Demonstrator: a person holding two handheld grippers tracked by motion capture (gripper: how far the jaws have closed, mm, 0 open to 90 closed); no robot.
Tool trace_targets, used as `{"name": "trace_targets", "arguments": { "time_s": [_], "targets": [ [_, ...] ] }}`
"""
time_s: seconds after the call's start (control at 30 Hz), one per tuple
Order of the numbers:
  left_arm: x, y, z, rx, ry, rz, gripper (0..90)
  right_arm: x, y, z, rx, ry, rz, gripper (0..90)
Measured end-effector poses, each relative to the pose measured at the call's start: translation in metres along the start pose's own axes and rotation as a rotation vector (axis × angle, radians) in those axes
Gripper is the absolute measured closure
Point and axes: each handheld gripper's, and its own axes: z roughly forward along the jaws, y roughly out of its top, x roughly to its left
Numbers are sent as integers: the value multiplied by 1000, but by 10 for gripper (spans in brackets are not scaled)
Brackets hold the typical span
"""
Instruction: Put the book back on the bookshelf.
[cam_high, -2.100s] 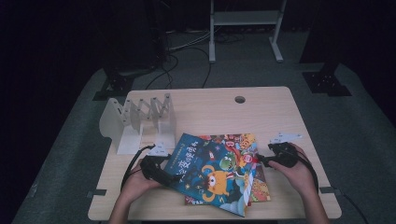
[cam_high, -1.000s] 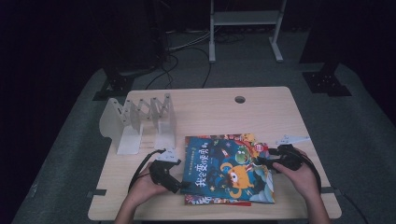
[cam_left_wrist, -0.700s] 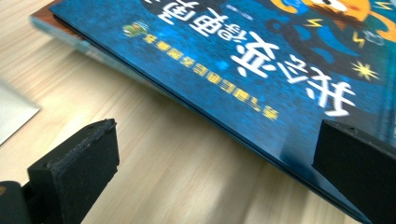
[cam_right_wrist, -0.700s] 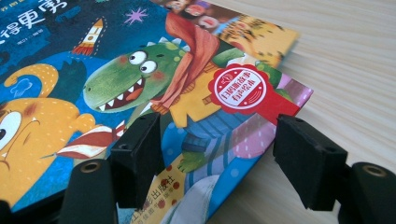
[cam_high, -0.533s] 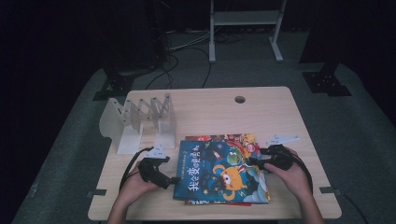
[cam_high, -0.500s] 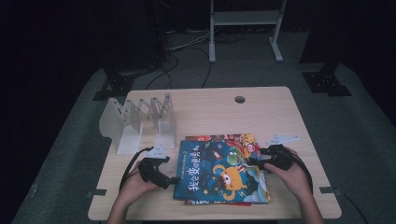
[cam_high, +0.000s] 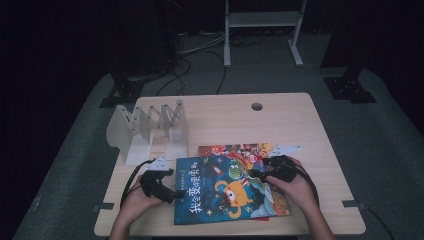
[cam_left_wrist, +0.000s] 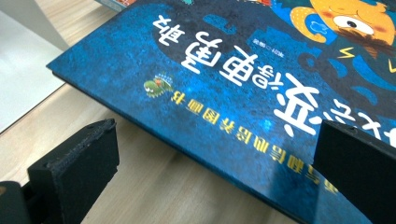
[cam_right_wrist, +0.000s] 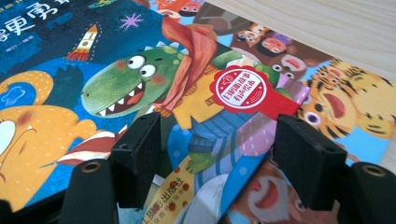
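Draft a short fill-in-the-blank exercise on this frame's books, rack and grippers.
1. The blue picture book lies on top of another ____.
2. The white folding rack stands on the wooden table, to the ____ of the books in the high view.
3. On the blue cover, a green ____ wears a red scarf.
4. The left gripper is at the book's ____ edge in the high view.

Missing words: book; left; dinosaur; left

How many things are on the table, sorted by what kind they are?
Picture books: 2, a blue monster-cover book on top of a colourful animal-cover book.
White folding book racks: 1.
Black two-jaw grippers: 2, the left gripper and the right gripper.
Total: 5.
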Motion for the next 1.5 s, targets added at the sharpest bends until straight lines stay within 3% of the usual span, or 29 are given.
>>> {"name": "trace_targets", "arguments": {
  "time_s": [0.3,0.43,0.63,0.9,1.17,1.5],
  "targets": [
    [0,-5,-5,-11,12,-8,0,-9,-9,-18,-5,11,-57,392],
    [-2,-7,-8,-11,15,-18,0,-15,-22,-36,-8,1,-71,390],
    [-5,-11,-8,1,15,-32,0,-20,-40,-47,7,1,-84,373],
    [-9,-14,-3,-6,-23,-64,0,-15,-46,-45,3,46,-117,338],
    [-7,-18,0,-17,-66,-98,0,-13,-45,-43,8,49,-130,299],
    [0,-23,-3,-16,-94,-141,0,-4,-40,-40,6,50,-157,356]
  ]
}}
